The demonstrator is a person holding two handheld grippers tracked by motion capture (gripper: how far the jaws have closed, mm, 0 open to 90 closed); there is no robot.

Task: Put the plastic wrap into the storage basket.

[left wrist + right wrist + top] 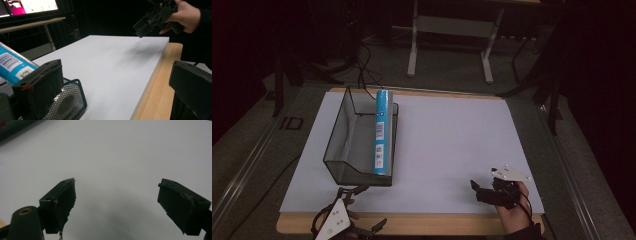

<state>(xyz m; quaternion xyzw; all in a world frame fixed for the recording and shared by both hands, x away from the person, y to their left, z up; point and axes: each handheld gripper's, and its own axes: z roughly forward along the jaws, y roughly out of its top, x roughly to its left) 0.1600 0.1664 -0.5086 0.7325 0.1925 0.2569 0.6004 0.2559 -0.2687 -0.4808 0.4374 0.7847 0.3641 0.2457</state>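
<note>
My left gripper (362, 207) hovers at the table's near edge, jaws spread, nothing between them. Just ahead, the dark mesh basket (343, 131) already holds the blue tube (382, 131), lying along its right wall, glossy and round against the wire weave. I'd guess the loading's done. White board (452, 145), smooth and matte, is bare. My right gripper (484, 192) hangs low over it, jaws wide, empty.

A light blue tube (381, 131) with white label patches and a black barcode lies in a black mesh basket (343, 140). The white board (452, 145) covers a pale wood table (412, 224). Both grippers, left (364, 207) and right (475, 189), are black.
</note>
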